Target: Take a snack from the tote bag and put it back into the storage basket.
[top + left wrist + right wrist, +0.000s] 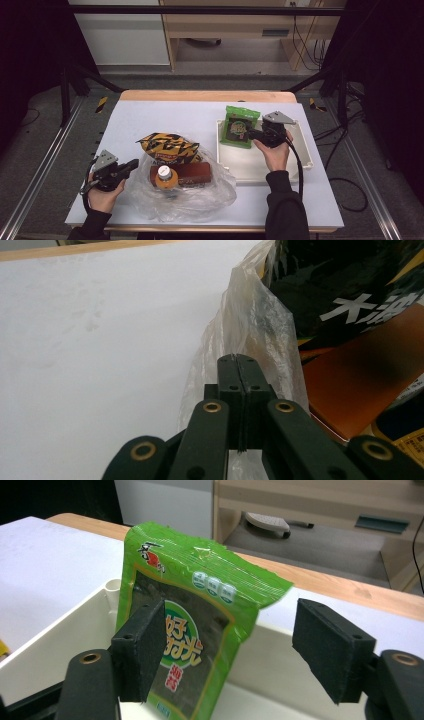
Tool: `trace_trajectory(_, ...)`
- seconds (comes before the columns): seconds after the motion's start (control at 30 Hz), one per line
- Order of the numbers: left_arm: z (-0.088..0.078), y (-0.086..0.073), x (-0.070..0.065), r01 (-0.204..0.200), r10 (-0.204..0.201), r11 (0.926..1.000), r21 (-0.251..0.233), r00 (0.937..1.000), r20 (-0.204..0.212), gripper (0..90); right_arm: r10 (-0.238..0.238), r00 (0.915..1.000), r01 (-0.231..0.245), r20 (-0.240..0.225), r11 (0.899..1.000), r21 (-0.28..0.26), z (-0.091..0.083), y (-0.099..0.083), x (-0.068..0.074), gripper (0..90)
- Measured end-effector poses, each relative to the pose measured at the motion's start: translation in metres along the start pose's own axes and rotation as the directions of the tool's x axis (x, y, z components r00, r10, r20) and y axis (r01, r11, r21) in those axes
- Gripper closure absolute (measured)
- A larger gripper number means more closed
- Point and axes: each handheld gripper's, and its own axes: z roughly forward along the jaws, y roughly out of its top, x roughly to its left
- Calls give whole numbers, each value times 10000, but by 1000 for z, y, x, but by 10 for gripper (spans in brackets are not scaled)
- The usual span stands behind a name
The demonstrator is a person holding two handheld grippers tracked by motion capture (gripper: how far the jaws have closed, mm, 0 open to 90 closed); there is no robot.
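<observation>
1. At the lower left of the high view, the left gripper sits in the person's left hand, its jaws pressed together on the edge of the clear plastic bag. In the left gripper view the bag's film rises just past the closed jaw tips.
2. The bag lies crumpled across the lower middle of the white table. In it are an orange-capped bottle, a brown packet and a black-and-yellow striped snack bag at the bag's far opening.
3. At the right of the high view, the right hand holds the right gripper over the white tray.
4. Its jaws are spread wide. In the right gripper view the green seaweed packet stands between them, its lower edge in the tray, leaning against the tray's far wall; the left pad overlaps it, the right pad stands well clear.
5. In the high view the packet is at the tray's far left corner.
6. Beyond the table's wooden far edge stands pale furniture.
</observation>
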Motion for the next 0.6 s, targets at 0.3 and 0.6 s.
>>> trace_trajectory(0.3,0,0,-1,-32,32,10000,35,10000,-13,900,219,9997,-208,-116,9960,872,-2,-19,4,548)
trace_trajectory(0.6,1,0,0,-34,34,10000,48,10000,6,900,447,9989,-459,138,9934,1049,24,-33,2,821)
